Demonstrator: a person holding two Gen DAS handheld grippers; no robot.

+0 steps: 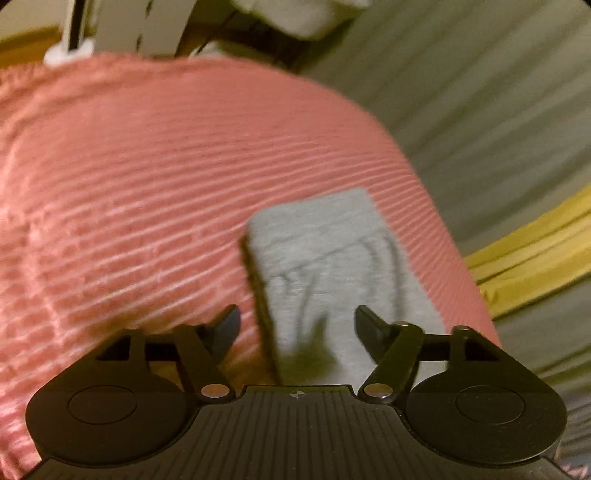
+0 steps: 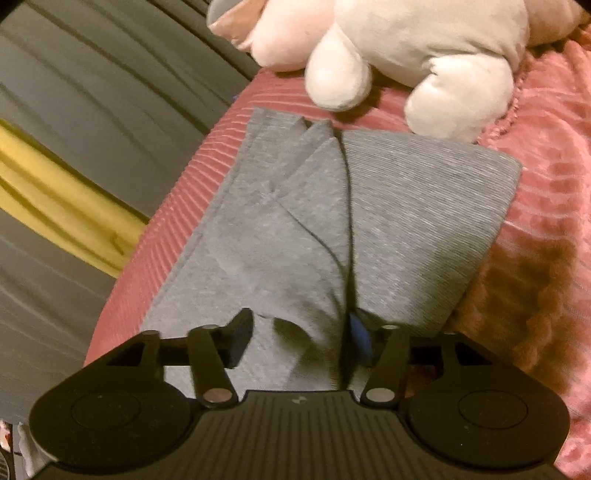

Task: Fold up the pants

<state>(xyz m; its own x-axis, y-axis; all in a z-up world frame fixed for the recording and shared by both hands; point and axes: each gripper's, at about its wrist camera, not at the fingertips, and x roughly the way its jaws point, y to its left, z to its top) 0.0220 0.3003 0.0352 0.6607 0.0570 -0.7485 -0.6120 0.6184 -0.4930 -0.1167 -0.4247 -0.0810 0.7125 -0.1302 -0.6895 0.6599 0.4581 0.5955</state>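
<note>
The grey pants (image 2: 295,206) lie folded on a pink ribbed bedspread (image 2: 546,155), one layer lapped over another. In the left wrist view the pants (image 1: 332,258) show as a narrow grey strip. My left gripper (image 1: 297,328) is open, its jaws spread just above the near end of the strip, holding nothing. My right gripper (image 2: 301,339) is open, its fingers straddling the near edge of the pants, with cloth between them but not pinched.
A white and pink plush toy (image 2: 406,48) lies just beyond the pants' far edge. The bed's edge drops to a grey ribbed floor covering (image 2: 92,110) with a yellow band (image 2: 66,192). White furniture (image 1: 122,29) stands beyond the bed.
</note>
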